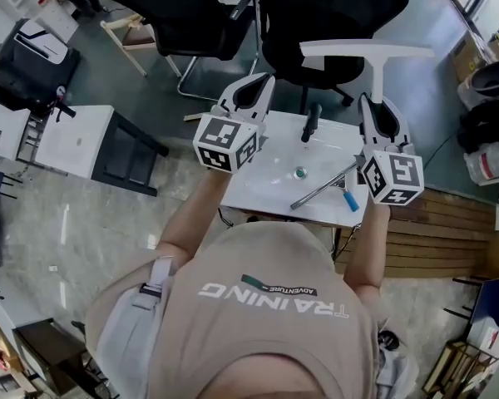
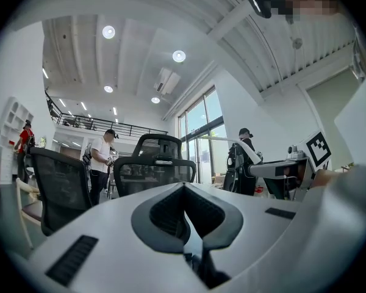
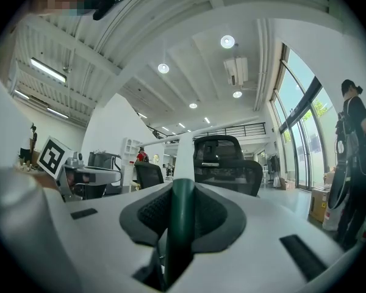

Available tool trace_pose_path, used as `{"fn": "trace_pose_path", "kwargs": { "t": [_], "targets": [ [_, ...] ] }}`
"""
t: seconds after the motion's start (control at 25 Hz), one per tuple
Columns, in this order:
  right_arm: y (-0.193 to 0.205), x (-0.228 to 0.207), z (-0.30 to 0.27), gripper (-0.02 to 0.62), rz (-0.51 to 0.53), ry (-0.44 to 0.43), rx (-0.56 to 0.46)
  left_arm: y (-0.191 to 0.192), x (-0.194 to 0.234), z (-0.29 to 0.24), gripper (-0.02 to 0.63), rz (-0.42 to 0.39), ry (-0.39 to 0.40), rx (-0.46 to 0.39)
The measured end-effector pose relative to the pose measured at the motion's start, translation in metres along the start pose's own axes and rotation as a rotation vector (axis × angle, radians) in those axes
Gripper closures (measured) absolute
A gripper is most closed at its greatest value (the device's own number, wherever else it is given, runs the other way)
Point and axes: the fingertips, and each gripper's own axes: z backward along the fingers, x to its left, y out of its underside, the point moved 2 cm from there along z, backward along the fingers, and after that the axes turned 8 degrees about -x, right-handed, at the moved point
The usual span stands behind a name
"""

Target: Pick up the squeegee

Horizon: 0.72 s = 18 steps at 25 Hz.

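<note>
White plastic makes the long blade and the shaft of the squeegee point(image 1: 368, 51), and its grip part is dark green. The right gripper point(image 1: 373, 105) has its jaws clenched on this green grip. In the right gripper view the green grip of the squeegee point(image 3: 182, 206) fills the gap between the black pads of the right gripper point(image 3: 183, 188). The white shaft runs forward from there to the blade, which lies crosswise at the far end.

From the head view, the squeegee is lifted off the tabletop point(image 1: 266, 181). It reaches out past the far right corner, and its blade shows in front of a black office chair point(image 1: 333, 7).

The left gripper point(image 1: 262, 81) is raised over the far left corner of the tabletop. In its own view the left gripper point(image 2: 184, 188) has its jaw tips pressed together, with nothing between them.

Three things lie on the white tabletop:
- a black object point(image 1: 312, 121) near the far edge
- a small round piece point(image 1: 300, 172) about in the middle
- a metal rod point(image 1: 320, 189) with a blue end point(image 1: 350, 199), lying slantwise toward the near right corner

A second black office chair point(image 1: 191, 15) stands beyond the far left corner. Both grippers show their marker cubes toward the head camera.
</note>
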Motion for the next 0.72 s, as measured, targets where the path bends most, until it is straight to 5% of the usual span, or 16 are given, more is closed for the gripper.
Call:
{"fn": "trace_pose_path", "kwargs": {
  "t": [0.72],
  "targets": [
    [0.0021,0.0018,-0.0081,0.508,-0.021,-0.014,-0.01,-0.0031,-0.0025,-0.0035,0.595,-0.009,-0.004,-0.007]
  ]
}}
